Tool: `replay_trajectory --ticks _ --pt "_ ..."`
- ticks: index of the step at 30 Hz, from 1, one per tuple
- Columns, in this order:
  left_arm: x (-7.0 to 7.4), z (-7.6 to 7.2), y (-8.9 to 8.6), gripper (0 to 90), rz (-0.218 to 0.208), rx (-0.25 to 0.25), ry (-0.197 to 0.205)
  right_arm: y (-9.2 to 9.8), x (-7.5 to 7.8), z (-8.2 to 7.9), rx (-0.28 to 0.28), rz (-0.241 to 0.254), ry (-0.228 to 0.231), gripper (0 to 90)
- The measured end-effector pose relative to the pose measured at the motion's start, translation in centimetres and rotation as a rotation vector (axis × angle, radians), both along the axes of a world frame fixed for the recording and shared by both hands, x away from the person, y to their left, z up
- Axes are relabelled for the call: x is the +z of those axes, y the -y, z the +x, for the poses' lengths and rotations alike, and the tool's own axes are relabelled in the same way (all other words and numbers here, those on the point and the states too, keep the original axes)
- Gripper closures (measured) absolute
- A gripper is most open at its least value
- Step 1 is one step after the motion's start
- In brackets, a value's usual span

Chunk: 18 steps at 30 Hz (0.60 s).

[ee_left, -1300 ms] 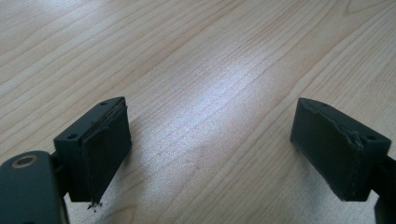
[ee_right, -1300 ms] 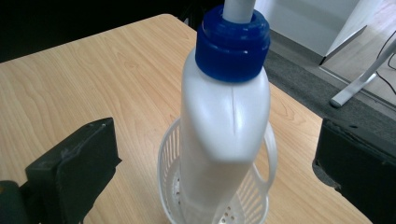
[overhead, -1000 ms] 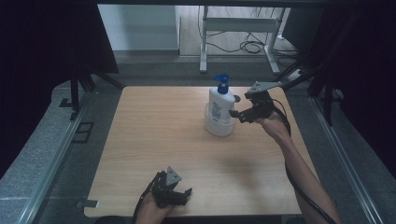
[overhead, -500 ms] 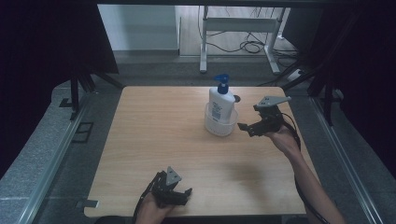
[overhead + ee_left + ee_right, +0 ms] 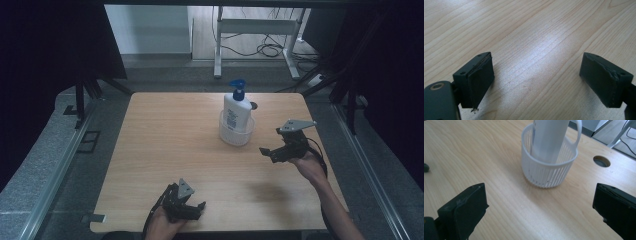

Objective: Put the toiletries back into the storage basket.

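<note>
- Two grippers are working over one wooden table (image 5: 165,150): the left gripper (image 5: 192,209) is resting at about 6 o'clock on the near edge, and the right gripper (image 5: 267,152) is hovering at about 3 o'clock.
- One white pump bottle (image 5: 237,111) with a blue pump head is standing upright inside one white slatted basket (image 5: 235,135), at about 1 o'clock from the table's middle.
- The right gripper is sitting just beside the basket, at its 4 o'clock, apart from it; its jaws are spread wide with nothing between them.
- The left gripper is lying well apart from the basket, its jaws likewise released and gripping nothing.
- One round hole (image 5: 253,105) is showing in the tabletop just behind the basket.
- The right gripper view is giving what the high view is not: the basket's (image 5: 549,167) thin vertical slats, its looped handle, and the bottle's (image 5: 549,137) lower body leaning slightly inside the rim.
- The left gripper view is showing bare wood grain (image 5: 536,37) between its two parted pads, one frayed at its lower edge.
</note>
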<state>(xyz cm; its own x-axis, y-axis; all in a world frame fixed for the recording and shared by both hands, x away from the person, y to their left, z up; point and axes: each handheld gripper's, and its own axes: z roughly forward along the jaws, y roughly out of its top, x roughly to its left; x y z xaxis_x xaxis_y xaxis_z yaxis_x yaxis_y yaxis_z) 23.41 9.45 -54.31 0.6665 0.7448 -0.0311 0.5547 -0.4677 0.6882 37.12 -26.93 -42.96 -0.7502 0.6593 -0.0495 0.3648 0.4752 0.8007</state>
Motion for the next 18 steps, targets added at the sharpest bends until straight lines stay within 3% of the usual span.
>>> replay_trajectory --ticks 18 --pt "0.0 0.0 0.0 11.6 -0.003 0.003 0.000 1.0 -6.4 -4.3 -0.022 -0.025 -0.059 0.0"
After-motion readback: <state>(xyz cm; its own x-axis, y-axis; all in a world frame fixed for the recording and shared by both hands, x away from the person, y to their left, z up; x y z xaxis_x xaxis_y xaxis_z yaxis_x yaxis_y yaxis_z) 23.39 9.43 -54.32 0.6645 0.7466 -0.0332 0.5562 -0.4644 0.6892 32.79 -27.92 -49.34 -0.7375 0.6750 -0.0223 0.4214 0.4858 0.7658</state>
